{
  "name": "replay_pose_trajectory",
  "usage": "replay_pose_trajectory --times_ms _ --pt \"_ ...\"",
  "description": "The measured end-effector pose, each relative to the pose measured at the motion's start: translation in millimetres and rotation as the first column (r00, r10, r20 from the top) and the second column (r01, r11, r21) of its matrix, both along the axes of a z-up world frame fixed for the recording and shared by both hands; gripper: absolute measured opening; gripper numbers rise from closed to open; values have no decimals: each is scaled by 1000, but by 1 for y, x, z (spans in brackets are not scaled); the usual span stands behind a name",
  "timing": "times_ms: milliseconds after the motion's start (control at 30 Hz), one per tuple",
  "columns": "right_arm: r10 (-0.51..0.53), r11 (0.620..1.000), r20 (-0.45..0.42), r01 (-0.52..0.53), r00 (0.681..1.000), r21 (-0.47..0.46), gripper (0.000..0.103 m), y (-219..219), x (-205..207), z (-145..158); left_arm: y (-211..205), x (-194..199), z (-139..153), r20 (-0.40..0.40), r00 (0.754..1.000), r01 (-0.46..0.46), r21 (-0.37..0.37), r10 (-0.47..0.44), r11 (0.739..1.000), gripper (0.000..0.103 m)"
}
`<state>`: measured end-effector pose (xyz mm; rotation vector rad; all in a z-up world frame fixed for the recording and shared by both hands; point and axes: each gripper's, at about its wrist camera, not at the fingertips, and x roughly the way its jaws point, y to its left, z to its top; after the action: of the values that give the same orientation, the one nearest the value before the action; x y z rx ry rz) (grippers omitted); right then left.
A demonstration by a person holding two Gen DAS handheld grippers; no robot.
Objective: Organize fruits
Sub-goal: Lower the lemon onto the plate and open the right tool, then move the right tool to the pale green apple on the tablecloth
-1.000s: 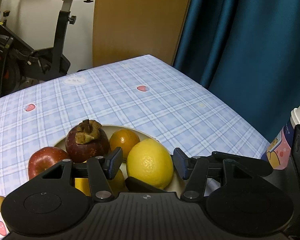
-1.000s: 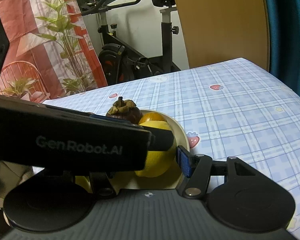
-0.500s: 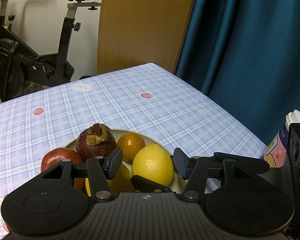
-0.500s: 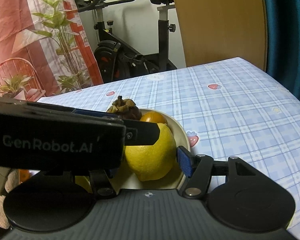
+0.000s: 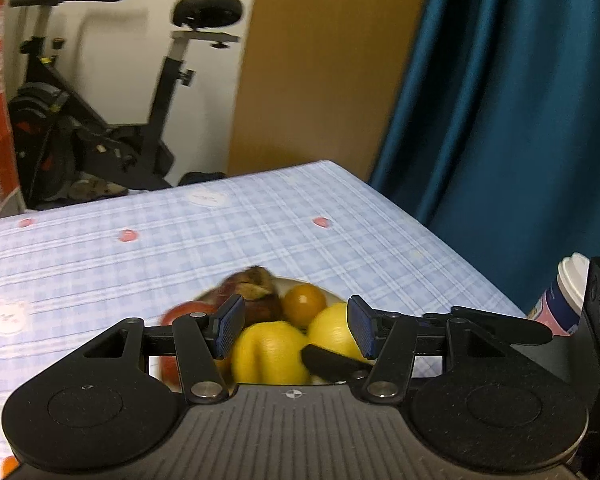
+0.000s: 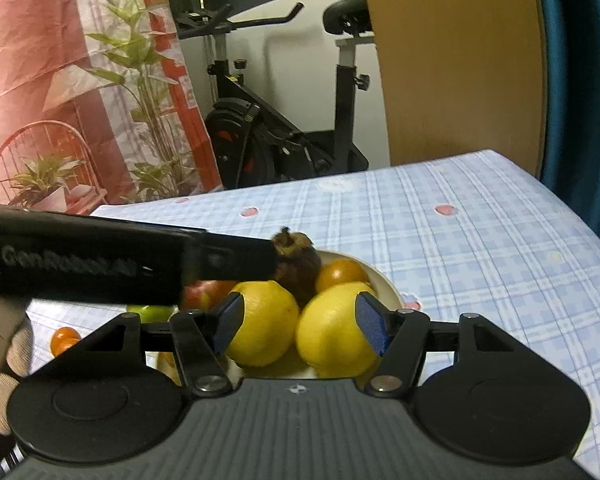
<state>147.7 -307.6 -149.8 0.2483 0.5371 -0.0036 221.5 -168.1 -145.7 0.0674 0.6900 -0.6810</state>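
While its blue pads stand apart with nothing pressed between them, the right gripper hangs just above the near side of a cream plate of fruit. By the readings its jaws are widening a little; two yellow lemons sit below and beyond the gap, one toward the left pad and one toward the right pad, neither of them gripped. Behind the lemons lie a small orange, a dark mangosteen with its dry calyx up, and a red apple partly hidden at the left. All of these rest on the plate, which stands on a blue checked tablecloth printed with strawberries.

Crossing the left of the right wrist view is the black body of the left gripper, its finger reaching over the mangosteen. From its own camera, its pads are also apart and empty, moderately spread, with the same lemons blurred below them.

Off the plate at the left, a green fruit and a small orange fruit lie on the cloth. A gloved hand shows at the left edge. A printed cup with a white lid stands at the table's right edge. Beyond the table are an exercise bike, a wooden panel and a teal curtain.
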Motion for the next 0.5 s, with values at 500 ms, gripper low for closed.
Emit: replay_pose_trajectory --times_ms 500 --pt "137 990 24 -136 990 -36 65 62 13 11 154 5 31 22 957 -290 -14 291 957 59"
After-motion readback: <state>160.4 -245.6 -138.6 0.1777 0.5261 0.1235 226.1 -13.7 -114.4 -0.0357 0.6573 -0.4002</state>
